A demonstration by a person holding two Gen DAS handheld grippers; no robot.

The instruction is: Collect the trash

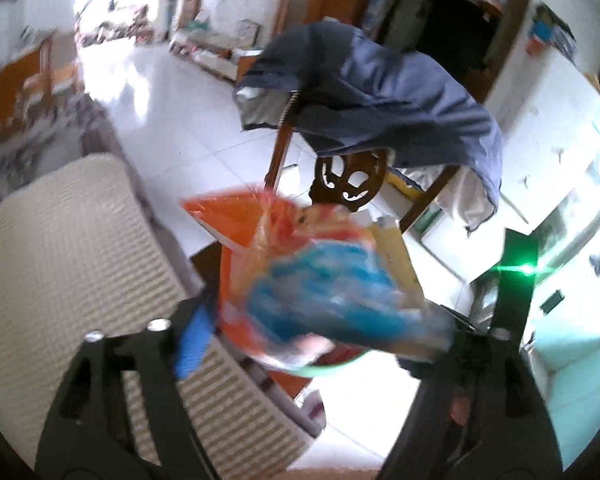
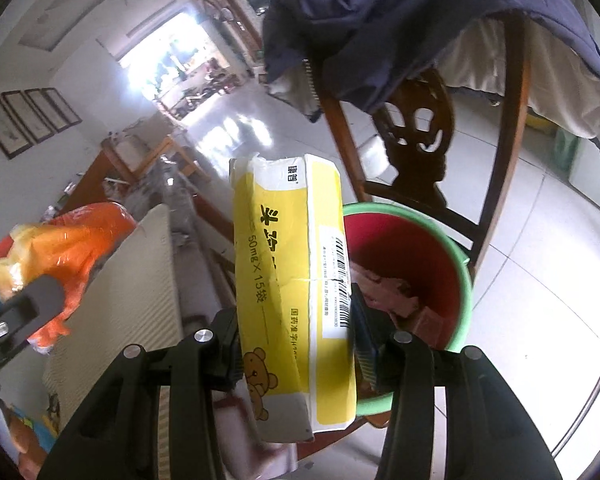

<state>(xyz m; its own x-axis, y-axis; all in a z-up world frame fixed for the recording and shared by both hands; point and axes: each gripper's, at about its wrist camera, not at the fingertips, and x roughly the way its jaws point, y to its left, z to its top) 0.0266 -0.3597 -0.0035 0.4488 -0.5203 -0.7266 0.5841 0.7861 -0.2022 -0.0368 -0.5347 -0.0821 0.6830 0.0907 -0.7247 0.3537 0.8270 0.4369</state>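
Observation:
A crinkly orange and blue snack bag (image 1: 320,280) lies blurred between the wide jaws of my left gripper (image 1: 324,332), and the blue pad stands just clear of its edge. Below it shows the green rim of a red bin (image 1: 336,366). My right gripper (image 2: 296,344) is shut on a yellow medicine box (image 2: 288,280) with a bear printed on it, held upright beside the red bin (image 2: 404,210), which has pink scraps inside. The same snack bag (image 2: 72,240) appears at the left of the right wrist view.
A carved wooden chair (image 2: 420,140) with a dark blue jacket (image 2: 380,20) draped over it stands right behind the bin. A cream ribbed cushion (image 1: 60,260) lies to the left. White floor tiles (image 2: 540,280) stretch to the right.

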